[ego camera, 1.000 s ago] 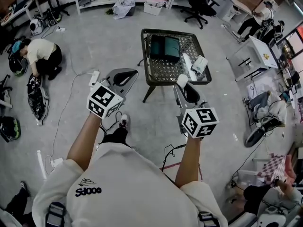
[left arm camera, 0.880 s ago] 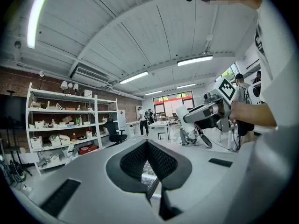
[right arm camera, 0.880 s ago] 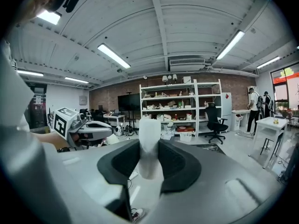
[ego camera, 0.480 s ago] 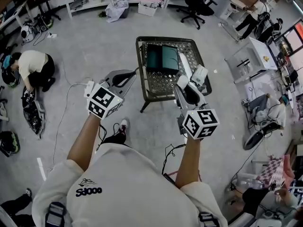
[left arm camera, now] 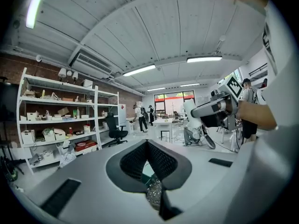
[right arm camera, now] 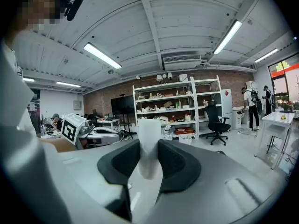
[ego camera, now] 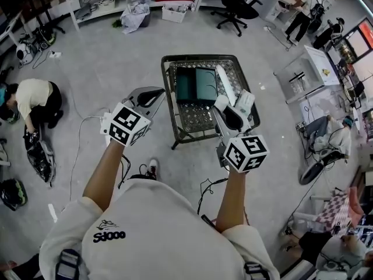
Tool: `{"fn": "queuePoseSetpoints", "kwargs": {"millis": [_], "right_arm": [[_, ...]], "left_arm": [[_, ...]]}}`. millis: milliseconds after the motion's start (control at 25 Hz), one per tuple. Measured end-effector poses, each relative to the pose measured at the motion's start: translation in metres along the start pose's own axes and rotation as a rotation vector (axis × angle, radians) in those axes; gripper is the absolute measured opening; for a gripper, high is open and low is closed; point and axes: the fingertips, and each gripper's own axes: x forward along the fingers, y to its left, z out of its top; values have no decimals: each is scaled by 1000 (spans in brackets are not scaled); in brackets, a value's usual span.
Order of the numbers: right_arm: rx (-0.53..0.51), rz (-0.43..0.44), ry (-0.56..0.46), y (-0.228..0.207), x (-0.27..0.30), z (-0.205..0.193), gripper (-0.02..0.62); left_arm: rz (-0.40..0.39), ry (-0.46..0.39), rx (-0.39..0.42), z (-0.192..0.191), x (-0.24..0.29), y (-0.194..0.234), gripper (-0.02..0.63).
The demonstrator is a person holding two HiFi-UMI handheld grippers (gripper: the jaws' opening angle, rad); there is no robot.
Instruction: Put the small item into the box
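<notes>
While my head view lays out the whole floor, only the gripper views settle the grips. From above I see the mesh bench (ego camera: 165, 92) ahead of both hands, with the teal box (ego camera: 197, 85) on it. The right tongs (ego camera: 224, 107) reach over the bench's near right part, and the left tongs (ego camera: 152, 92) hang off its left edge, above the floor. In the right gripper view, the white item (right arm camera: 149, 143) stands upright, clamped between the pads, against shelves (right arm camera: 173, 104); neither bench nor box shows there. In the left gripper view, the tips meet with nothing between them. Through the gap below them I glimpse teal and mesh.
</notes>
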Motion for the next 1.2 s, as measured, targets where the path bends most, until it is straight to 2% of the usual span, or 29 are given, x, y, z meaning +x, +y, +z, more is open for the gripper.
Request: {"fn": "queuePoseSetpoints", "kwargs": {"millis": [320,560,840,1000,1200], "right_arm": [[35,4,23,-19,44,-6,130],[3,-43,40,-32,70,-6,132],[-40,-53,57,-51,85,0,132],[-61,-24,106,-55,109,-10,132],[-88,61,196,-71,141,-35,132]], "left_arm": [[-34,17,-25,-14,37,34,2],[-59,25,-32,-21,54,54,2],[-43,25,-46,-16,74,65,2],[-18,44,-64,-27,79,80,2],[41,65,-102,-37,95,91,2]]}}
